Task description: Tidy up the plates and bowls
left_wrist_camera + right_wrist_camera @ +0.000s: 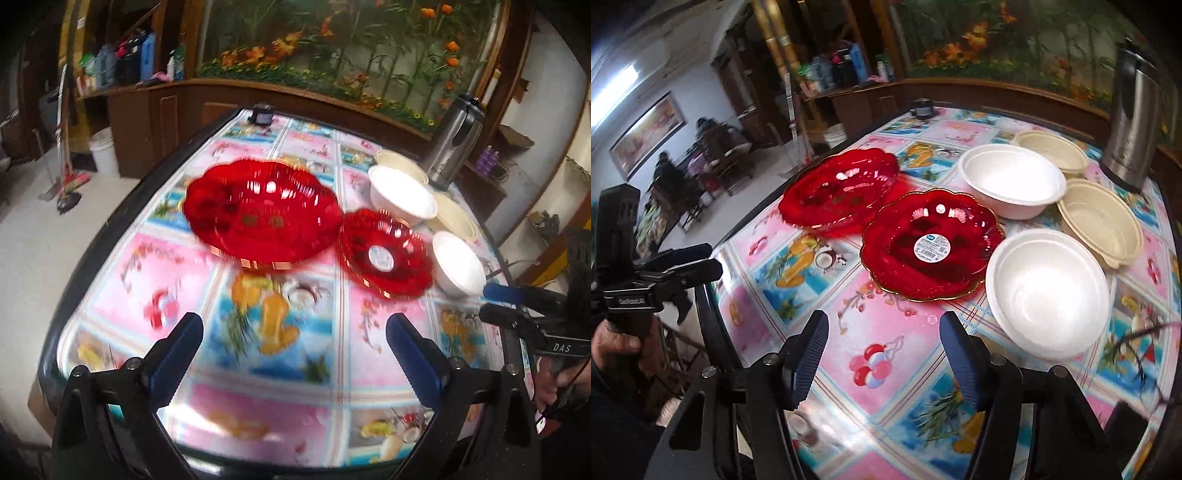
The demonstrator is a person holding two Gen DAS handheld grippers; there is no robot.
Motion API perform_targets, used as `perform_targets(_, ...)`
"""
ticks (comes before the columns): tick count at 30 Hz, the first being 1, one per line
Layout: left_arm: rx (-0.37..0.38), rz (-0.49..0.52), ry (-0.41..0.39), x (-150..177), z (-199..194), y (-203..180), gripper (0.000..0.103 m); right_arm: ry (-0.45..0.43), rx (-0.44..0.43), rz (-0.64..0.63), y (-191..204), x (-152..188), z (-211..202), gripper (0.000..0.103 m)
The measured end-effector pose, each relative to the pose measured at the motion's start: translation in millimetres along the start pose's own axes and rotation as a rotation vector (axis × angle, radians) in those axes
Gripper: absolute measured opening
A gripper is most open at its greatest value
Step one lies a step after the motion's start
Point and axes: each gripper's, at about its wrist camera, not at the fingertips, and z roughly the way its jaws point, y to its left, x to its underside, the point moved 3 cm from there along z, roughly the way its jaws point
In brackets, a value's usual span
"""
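Two red glass plates lie on the patterned table (295,387): a larger one (262,214) (842,188) and a smaller one with a white sticker (384,254) (931,243). Two white bowls (1012,181) (1049,288) and two cream bowls (1049,151) (1100,225) stand to the right of them. My left gripper (295,332) (711,260) is open and empty, hanging short of the larger plate. My right gripper (884,339) (493,302) is also open with nothing between its fingers, just in front of the sticker plate and the nearer white bowl.
A steel thermos (1134,122) (458,140) stands at the far right of the table. A small dark object (262,114) sits at the far edge. A bucket (103,151) and a broom are on the floor to the left. People sit at a distant table (701,147).
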Motion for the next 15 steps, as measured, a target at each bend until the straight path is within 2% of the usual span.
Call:
perform_targets(2, 0.014, 0.018, -0.015, -8, 1, 7, 0.100, 0.004, 0.031, 0.022, 2, -5, -3, 0.067)
perform_targets(5, 0.035, 0.039, -0.013, -21, 8, 19, 0.100, 0.003, 0.028, 0.089, 2, -18, -9, 0.067)
perform_targets(10, 0.099, 0.027, 0.011, -42, 20, 28, 0.100, -0.025, 0.012, 0.207, -1, -37, -24, 0.067)
perform_targets(12, 0.146, 0.022, 0.021, -52, 26, 28, 0.100, -0.034, 0.024, 0.233, -1, -41, -30, 0.067)
perform_targets(15, 0.160, 0.001, 0.044, -63, 36, 30, 0.099, -0.021, 0.034, 0.243, 0, -48, -33, 0.067)
